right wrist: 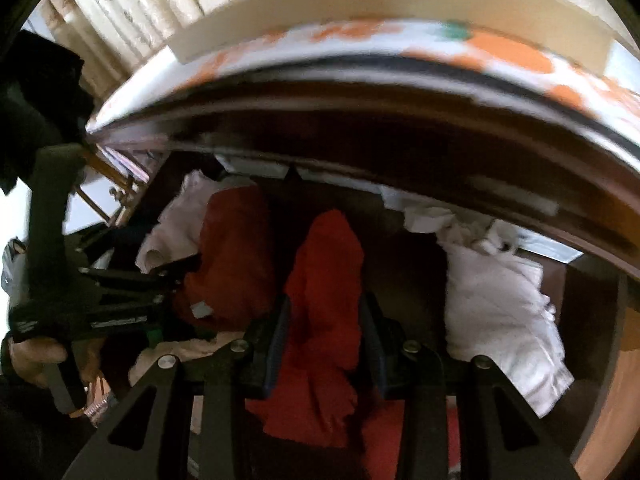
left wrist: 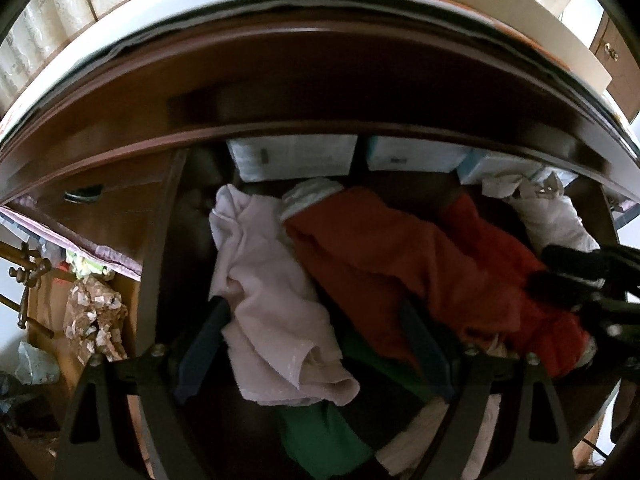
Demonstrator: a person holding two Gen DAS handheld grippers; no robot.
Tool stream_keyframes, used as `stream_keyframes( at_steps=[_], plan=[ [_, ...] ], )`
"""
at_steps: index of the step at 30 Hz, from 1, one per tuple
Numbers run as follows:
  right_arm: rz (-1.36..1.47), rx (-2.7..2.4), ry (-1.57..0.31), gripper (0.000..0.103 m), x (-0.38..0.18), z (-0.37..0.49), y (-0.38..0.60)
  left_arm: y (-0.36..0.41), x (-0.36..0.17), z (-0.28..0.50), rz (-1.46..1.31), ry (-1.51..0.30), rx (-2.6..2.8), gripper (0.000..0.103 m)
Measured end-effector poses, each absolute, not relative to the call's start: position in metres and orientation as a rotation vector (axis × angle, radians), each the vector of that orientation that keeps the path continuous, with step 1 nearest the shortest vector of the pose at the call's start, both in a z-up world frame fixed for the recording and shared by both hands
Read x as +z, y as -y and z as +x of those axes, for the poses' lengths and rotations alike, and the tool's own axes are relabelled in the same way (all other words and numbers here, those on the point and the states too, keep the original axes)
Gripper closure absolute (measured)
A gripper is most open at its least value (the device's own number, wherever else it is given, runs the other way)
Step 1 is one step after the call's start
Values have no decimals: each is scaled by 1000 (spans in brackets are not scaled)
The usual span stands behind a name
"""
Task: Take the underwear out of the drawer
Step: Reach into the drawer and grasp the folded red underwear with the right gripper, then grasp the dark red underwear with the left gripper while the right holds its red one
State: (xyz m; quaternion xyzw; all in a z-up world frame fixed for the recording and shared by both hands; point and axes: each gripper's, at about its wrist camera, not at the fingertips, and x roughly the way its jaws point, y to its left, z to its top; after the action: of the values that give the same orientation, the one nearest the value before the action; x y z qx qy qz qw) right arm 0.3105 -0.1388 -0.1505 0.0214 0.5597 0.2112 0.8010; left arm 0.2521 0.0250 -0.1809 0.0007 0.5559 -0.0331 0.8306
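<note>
Black finger mounts fill the bottom of both wrist views. Between the right gripper [right wrist: 324, 344] pads, a fold of red underwear [right wrist: 324, 280] is pinched, its cloth rising ahead of the fingers and hanging below them, where the mounts cut it off. Left of this gripper lies a second red garment [right wrist: 236, 252]; to its right, a white padded bundle [right wrist: 496, 304]. Everything sits inside the open dark wooden drawer [left wrist: 160, 240].

Spread wide, the left gripper [left wrist: 316, 320] hovers over the pile with a pale pink garment [left wrist: 272, 300] between its fingers, though whether they touch it is hard to tell. Green cloth [left wrist: 320, 436] shows beneath, mostly hidden. Ahead of the fingers, white boxes [left wrist: 292, 156] are half covered by the cabinet's overhanging edge. A hand [right wrist: 36, 356] gripping the left tool appears at the far left, blurred.
</note>
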Motion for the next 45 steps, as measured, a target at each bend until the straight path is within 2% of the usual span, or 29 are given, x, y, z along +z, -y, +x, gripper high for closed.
stream_keyframes(
  at_steps=[3,4,7,11,14,15,16,19,30,39,41,45],
  plan=[
    [17,461,-1230,62,-162,314,129,-30,-180,253,-29,-1193,-72,15],
    [11,448,-1245,54,-165,317,128,-34,-179,254,-52,-1202,-71,15],
    [31,442,-1282,46,-170,320,131,-42,-177,255,-118,-1217,-71,15],
    [100,464,-1333,44,-183,325,134,-43,-177,256,-217,-1231,-56,15],
    [93,508,-1362,44,-192,325,127,-37,-178,256,-222,-1242,-44,15],
    [77,525,-1369,50,-194,325,123,-35,-178,256,-220,-1244,-40,15],
    [81,545,-1372,60,-195,324,121,-34,-177,257,-223,-1249,-40,15],
    [59,564,-1347,64,-189,320,117,-32,-175,262,-251,-1257,-31,15],
    [118,550,-1208,66,-149,283,145,-34,-164,262,-396,-1221,9,15],
    [185,569,-1243,66,-151,264,174,-3,-171,270,-324,-1246,40,15],
    [205,571,-1247,66,-150,262,176,12,-174,272,-271,-1262,18,8],
    [219,565,-1240,66,-147,260,185,36,-187,276,-76,-1310,1,4]
  ],
)
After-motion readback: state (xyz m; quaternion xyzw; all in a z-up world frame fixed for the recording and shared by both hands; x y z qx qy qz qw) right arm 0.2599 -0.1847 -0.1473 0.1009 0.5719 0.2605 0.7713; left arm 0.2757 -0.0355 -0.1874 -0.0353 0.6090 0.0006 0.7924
